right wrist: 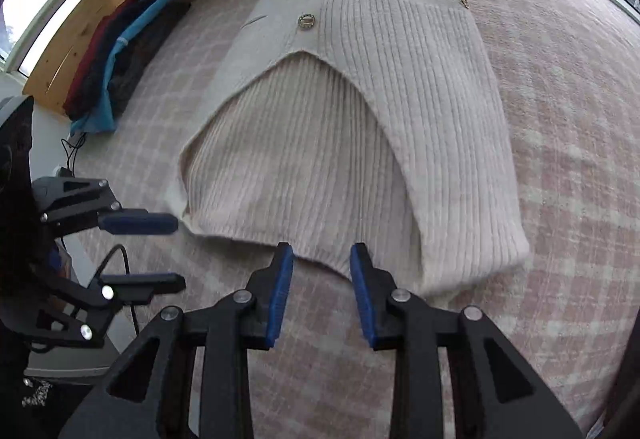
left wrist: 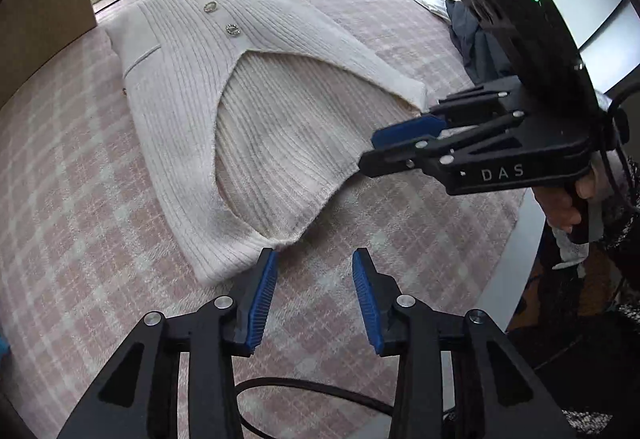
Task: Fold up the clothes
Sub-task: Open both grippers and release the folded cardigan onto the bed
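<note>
Spread flat on the pink-checked table cover [left wrist: 80,199] lies one cream ribbed cardigan [left wrist: 192,87], its V-neck turned toward both cameras and its hem toward the windows. Four ornate metal buttons run down its front in the left wrist view, the nearest button [left wrist: 232,29] just above the point of the neckline; the right wrist view shows three clearly. Two slit pockets show, one on each side of the button row.

Two grippers are in play. The left gripper [left wrist: 314,295] has its blue-padded jaws apart, hovering just off the nearest corner of the cardigan and holding nothing. The right gripper [right wrist: 322,291] is likewise spread, its tips at the near neckline edge, with nothing between them. From the left wrist view, the right gripper's body carries the white lettering "DAS" [left wrist: 502,173].

One stack of folded clothes [right wrist: 116,67] in red, dark and blue sits at the table's far left edge, well apart from the cardigan.
</note>
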A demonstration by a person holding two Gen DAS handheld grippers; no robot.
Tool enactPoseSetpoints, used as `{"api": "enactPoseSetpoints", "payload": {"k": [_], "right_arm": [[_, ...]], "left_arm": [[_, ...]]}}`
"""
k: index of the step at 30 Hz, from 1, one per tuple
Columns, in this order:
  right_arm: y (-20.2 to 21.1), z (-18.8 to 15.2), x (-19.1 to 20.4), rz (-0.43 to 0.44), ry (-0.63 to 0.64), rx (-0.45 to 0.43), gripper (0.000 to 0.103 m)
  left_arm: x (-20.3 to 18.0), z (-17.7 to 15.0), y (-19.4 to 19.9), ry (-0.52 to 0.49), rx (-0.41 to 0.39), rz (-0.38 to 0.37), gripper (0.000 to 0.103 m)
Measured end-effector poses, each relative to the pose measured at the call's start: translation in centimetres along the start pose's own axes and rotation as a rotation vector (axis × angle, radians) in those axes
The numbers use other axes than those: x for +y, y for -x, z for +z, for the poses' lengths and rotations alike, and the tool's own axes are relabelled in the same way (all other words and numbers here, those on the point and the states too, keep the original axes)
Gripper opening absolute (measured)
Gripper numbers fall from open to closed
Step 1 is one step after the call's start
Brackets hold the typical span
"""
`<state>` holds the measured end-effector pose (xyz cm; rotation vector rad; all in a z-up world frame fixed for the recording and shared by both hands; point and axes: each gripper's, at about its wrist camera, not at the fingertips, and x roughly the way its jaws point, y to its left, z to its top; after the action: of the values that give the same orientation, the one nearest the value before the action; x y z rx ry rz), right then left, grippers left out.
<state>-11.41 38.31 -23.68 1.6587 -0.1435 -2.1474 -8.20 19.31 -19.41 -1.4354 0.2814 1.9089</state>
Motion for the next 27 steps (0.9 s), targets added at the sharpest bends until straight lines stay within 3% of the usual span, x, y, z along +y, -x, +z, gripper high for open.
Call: {"api": "enactPoseSetpoints", "payload": {"k": [2, 3, 5, 7, 8, 10, 13, 18, 27], "right_arm": [[2.2, -0.5, -0.8, 0.016, -0.045, -0.036, 0.03], [3.4, -0.2, -1.1, -0.018, -0.065, -0.074, 0.031], [5.8, 0.8, -1.6, -0.113, -0.095, -0.147, 0.039], [7.5, 2.0, -1.5, -0.239, -0.087, -0.212, 0.059], [8.0, 2.5, -1.3, -0.29, -0.079, -0.242, 0.061], [8.6, 3.4, -1.7, -0.339, -0.093, -0.272, 0.062], [8.8, 4.1, -2.6, -0.317, -0.124, -0.275, 0.062], [8.1, 5.3, -2.2, -0.398, -0.095, -0.282, 0.062], [5.4, 6.5, -3.1, -0.292, -0.048, -0.25, 0.063]], "left_arm": [[0.9, 0.0, 2.3, 0.052, -0.036, 0.033, 0.04], [1.7, 0.3, 3.3, 0.093, -0.054, 0.047, 0.04], [3.2, 0.9, 4.8, 0.156, -0.097, 0.081, 0.042], [4.3, 1.7, 5.7, 0.212, -0.129, 0.142, 0.045], [4.7, 2.2, 5.9, 0.242, -0.139, 0.174, 0.048], [5.4, 3.0, 5.9, 0.289, -0.149, 0.163, 0.05], [5.4, 3.7, 5.5, 0.328, -0.154, 0.165, 0.052], [5.0, 4.7, 4.6, 0.319, -0.146, 0.173, 0.059], [7.9, 5.2, 1.3, 0.434, -0.109, 0.2, 0.062]]}}
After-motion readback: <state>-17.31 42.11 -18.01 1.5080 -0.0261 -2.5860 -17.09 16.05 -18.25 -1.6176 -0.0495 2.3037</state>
